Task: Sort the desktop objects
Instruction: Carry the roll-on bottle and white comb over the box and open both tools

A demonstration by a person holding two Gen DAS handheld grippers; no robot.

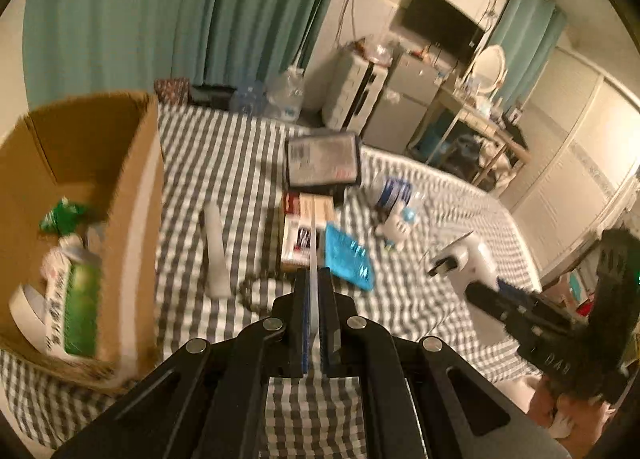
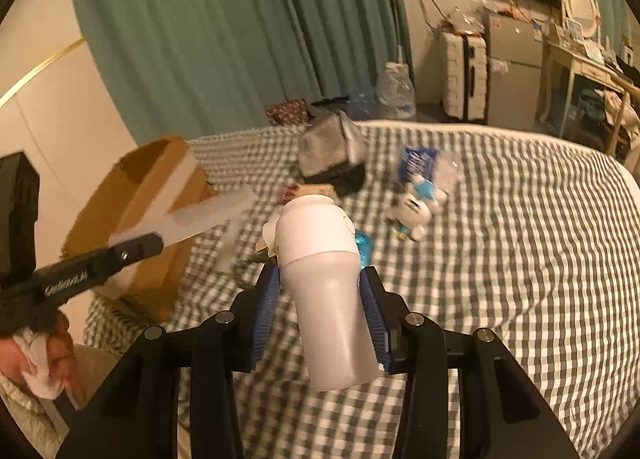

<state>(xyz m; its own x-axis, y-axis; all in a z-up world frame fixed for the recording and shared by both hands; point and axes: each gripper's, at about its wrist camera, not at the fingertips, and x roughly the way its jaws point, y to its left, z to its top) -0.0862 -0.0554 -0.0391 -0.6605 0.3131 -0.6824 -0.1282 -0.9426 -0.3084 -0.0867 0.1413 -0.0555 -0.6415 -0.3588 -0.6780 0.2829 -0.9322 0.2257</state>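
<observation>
Currently left gripper (image 1: 315, 283) clamps thin white flat strip (image 2: 200, 219); right gripper (image 2: 320, 291) grips white plastic bottle (image 2: 328, 299); lower both squarely over open brown cardboard box (image 1: 92, 163) before release

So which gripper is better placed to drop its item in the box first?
Probably left. The left gripper, holding a flat strip, is beside the box. The right gripper, holding a bottle, is farther away.

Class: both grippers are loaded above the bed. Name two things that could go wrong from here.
1. The left gripper pinches a thin white strip by one end only; it may slip or swing before reaching the box.
2. The right gripper grips the smooth white bottle tilted; it could slide out.
</observation>
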